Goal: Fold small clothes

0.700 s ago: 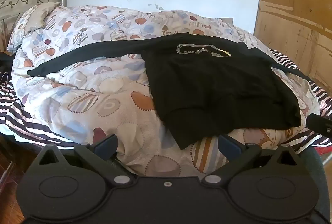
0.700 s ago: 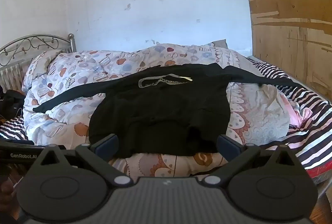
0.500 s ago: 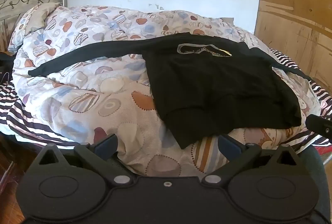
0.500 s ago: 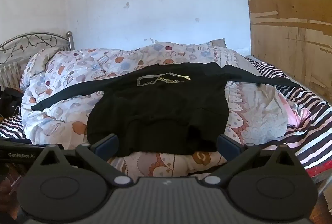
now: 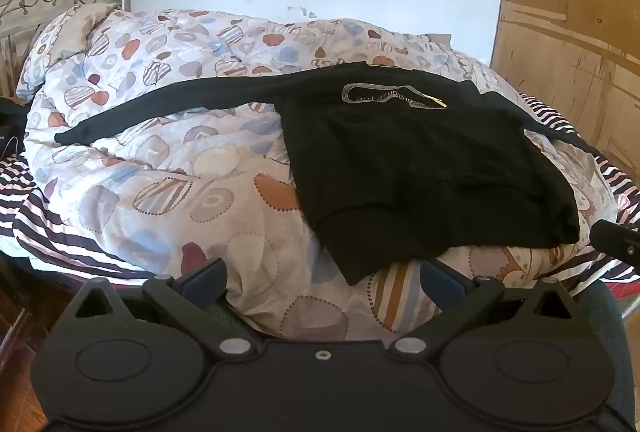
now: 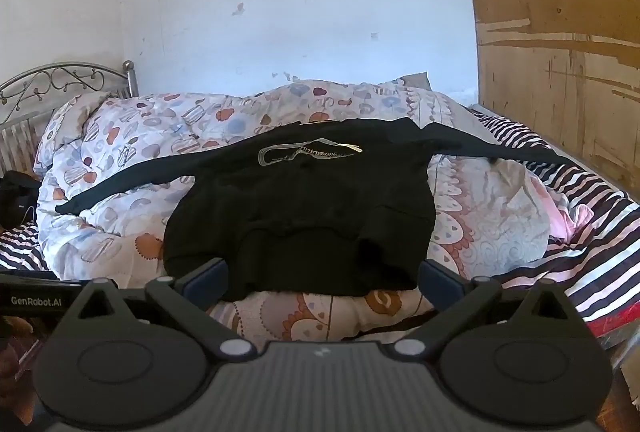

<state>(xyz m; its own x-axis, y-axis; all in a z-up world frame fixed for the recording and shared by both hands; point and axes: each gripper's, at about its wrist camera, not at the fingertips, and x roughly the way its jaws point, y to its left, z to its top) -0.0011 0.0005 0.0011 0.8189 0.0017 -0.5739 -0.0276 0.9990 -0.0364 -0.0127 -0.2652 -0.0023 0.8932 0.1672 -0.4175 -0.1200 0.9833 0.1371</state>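
One sleeve [image 6: 500,152] of the black top [image 6: 304,208] runs past the duvet [image 6: 132,136].

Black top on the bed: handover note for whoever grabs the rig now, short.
Left tool: open, holding nothing, short of the near hem.
Right tool: open, holding nothing, also near the hem.
Black top: laid out flat on the patterned duvet, printed logo face up, hem toward the tools. Left sleeve stretched out across the duvet; right sleeve stretched toward the striped sheet.
Done: the top lies spread out, nothing folded.
Left: probably fold both sleeves in over the body, then fold the body and tidy it.
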